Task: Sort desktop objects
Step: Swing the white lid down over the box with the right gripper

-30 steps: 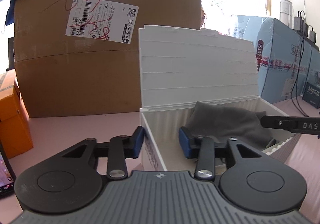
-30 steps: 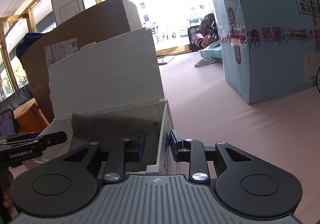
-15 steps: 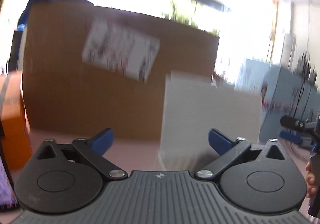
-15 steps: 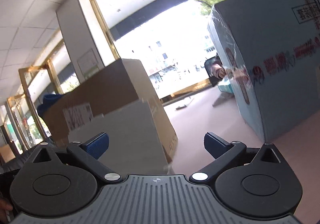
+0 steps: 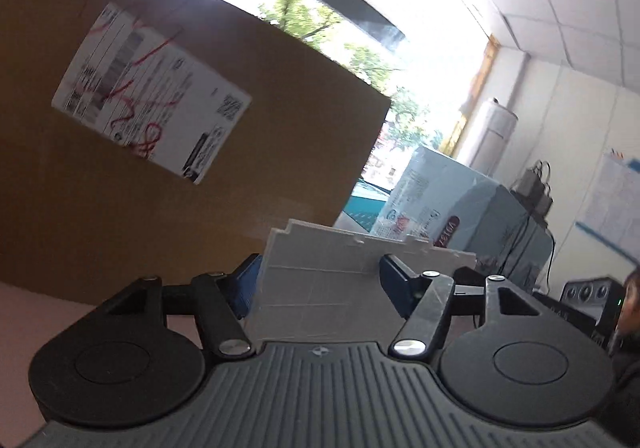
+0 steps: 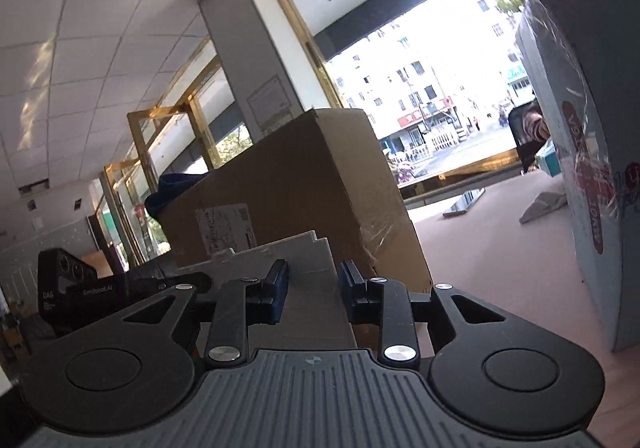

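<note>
The white box's raised lid [image 5: 344, 256] stands in front of my left gripper [image 5: 320, 280]. That gripper is open, its blue pads level with the lid's upper part and nothing clamped between them. In the right wrist view the lid [image 6: 280, 252] shows its face behind my right gripper [image 6: 314, 286]. Its pads stand a narrow gap apart near the lid's right edge, and I see no grip on it. The box body and its contents are hidden below both views.
A big cardboard box [image 5: 120, 208] with a shipping label rises behind the lid, with a blue cloth [image 6: 176, 188] on top. A light blue wrapped carton [image 6: 592, 128] stands to the right on the pink table [image 6: 500, 248]. The left device's black housing [image 6: 80, 288] is at the left.
Both grippers let go of the box's walls, opened wide and rose. Now they tilt upward at the lid's height with jaws partly narrowed, the right more than the left.
</note>
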### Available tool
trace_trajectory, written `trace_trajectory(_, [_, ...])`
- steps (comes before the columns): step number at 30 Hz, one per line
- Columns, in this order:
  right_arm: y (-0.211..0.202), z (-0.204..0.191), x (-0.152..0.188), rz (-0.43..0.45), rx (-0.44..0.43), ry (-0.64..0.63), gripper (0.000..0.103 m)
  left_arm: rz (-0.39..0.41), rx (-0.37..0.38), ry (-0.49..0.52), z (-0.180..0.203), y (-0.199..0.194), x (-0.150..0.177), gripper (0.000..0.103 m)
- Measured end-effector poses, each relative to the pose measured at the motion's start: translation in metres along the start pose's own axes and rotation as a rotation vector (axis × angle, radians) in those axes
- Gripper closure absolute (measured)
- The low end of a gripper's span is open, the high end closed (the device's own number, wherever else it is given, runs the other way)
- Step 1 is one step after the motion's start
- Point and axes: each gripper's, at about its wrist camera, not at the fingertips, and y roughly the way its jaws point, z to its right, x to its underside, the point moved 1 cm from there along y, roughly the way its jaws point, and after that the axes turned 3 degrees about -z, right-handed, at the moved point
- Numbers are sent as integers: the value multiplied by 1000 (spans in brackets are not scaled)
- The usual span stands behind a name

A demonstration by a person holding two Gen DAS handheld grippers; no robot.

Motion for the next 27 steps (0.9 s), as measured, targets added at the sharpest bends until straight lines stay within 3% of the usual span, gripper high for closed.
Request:
trace_trajectory(7, [-48, -38, 23, -22, 32, -259, 70, -77, 43, 119, 22, -31, 27, 36])
trace_trajectory(9, [-60, -46, 31, -41, 45, -301, 68, -104, 9, 202, 33, -41, 41, 34])
trace_trajectory(11, [-74, -54, 40, -54, 47, -301, 58, -126, -38, 300, 45, -53, 57, 34])
trace_trajectory(13, [-89, -61, 49, -67, 49, -300, 57, -115, -70, 353, 52, -72, 66, 34])
trace_trajectory(15, [-104, -68, 58, -80, 51, -300, 51, -70, -56, 296, 50, -105, 67, 33])
trace_trajectory(16, [-112, -71, 58, -53, 55, -276, 42, -37, -64, 255, 53, -118, 64, 29])
trace_trajectory(17, [-118, -75, 54, -2, 68, -229, 41, -5, -76, 216, 56, -130, 60, 23])
trace_trajectory(18, [-122, -78, 49, 53, 85, -178, 43, 35, -109, 186, 62, -136, 56, 23])
trace_trajectory(19, [-115, -80, 47, 56, 110, -142, 63, 52, -150, 182, 68, -133, 54, 23])
trace_trajectory(20, [-103, -80, 46, 34, 138, -112, 95, 66, -192, 183, 75, -129, 52, 32])
trace_trajectory(21, [-91, -81, 45, 12, 166, -83, 100, 40, -217, 203, 80, -118, 55, 50])
trace_trajectory(22, [-81, -84, 50, -10, 192, -95, 100, 8, -239, 225, 85, -105, 58, 59])
trace_trajectory(24, [-65, -91, 65, -51, 238, -155, 100, -65, -268, 252, 92, -82, 67, 88])
trace_trajectory(27, [-58, -94, 79, -94, 254, -179, 100, -134, -274, 268, 92, -67, 88, 97])
